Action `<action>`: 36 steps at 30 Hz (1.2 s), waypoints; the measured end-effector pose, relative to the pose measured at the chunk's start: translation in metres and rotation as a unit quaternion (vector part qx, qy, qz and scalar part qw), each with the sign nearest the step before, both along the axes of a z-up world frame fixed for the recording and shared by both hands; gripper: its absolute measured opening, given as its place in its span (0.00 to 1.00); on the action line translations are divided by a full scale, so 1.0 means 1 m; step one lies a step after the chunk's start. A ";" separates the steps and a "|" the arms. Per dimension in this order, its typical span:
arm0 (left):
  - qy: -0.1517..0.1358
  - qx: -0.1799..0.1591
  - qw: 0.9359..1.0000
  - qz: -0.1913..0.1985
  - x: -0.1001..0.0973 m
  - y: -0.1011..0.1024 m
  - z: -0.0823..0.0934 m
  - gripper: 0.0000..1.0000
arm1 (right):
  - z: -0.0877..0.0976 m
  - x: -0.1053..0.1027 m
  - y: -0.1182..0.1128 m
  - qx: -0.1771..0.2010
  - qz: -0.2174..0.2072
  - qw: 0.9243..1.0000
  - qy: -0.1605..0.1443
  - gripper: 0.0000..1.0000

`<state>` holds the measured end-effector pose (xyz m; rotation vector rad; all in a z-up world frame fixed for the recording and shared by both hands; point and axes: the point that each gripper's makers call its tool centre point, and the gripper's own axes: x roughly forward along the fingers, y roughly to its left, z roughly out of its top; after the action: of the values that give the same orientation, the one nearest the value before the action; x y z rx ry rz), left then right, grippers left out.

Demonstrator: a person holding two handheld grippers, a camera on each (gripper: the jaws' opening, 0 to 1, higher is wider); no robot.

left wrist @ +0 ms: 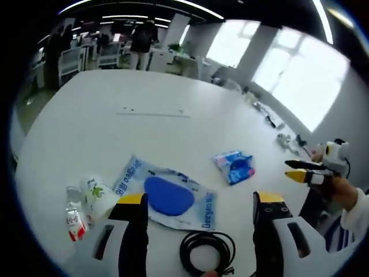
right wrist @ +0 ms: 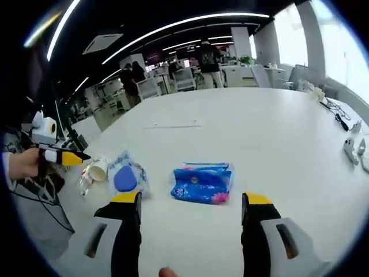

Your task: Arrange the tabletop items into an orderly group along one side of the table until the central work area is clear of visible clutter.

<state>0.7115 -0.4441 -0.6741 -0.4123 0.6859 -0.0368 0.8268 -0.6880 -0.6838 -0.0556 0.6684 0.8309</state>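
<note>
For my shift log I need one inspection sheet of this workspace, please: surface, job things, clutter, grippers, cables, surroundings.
Surface: white table, mostly bare.
Job's things: blue pad in a printed bag; blue tissue pack; small bottle and crumpled cup side by side.
Clutter: small devices at the far table edge, too small to identify.
Grippers: left gripper open, above the table; right gripper open, facing the tissue pack.
Cables: black coiled cable, near the bag.
Surroundings: open office, desks, people standing, bright windows.
</note>
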 end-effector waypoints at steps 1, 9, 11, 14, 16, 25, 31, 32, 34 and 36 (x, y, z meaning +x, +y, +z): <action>-0.002 -0.001 1.000 0.000 0.000 0.001 0.001 0.70 | 0.002 -0.001 0.000 -0.001 0.000 1.000 -0.001 0.68; 0.006 -0.005 1.000 -0.001 -0.020 -0.001 -0.010 0.68 | 0.005 -0.020 0.002 0.012 0.000 1.000 -0.002 0.68; 0.010 -0.010 1.000 -0.001 -0.026 -0.003 -0.016 0.68 | 0.001 -0.024 0.004 0.013 0.004 1.000 0.002 0.68; 0.017 -0.016 1.000 -0.004 -0.034 -0.009 -0.023 0.68 | -0.006 -0.032 0.005 0.011 0.013 1.000 0.009 0.68; 0.020 -0.017 1.000 -0.005 -0.039 -0.012 -0.026 0.68 | -0.011 -0.033 0.006 0.010 0.016 1.000 0.015 0.68; 0.032 -0.016 0.999 0.003 -0.060 -0.022 -0.034 0.65 | -0.014 -0.053 0.017 0.022 0.029 0.999 0.028 0.67; 0.037 -0.022 0.999 0.014 -0.070 -0.021 -0.043 0.64 | -0.021 -0.063 0.023 0.020 0.039 0.998 0.037 0.66; 0.038 -0.022 0.999 0.015 -0.070 -0.020 -0.043 0.64 | -0.022 -0.064 0.024 0.018 0.042 0.998 0.037 0.66; 0.038 -0.023 0.999 0.017 -0.071 -0.019 -0.043 0.64 | -0.023 -0.063 0.025 0.015 0.045 0.998 0.038 0.66; 0.038 -0.025 0.999 0.019 -0.071 -0.017 -0.044 0.64 | -0.023 -0.063 0.028 0.016 0.047 0.998 0.039 0.66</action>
<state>0.6409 -0.4611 -0.7180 -0.4768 0.7533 -0.0013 0.7640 -0.6600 -0.7066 -0.0267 0.7300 0.9382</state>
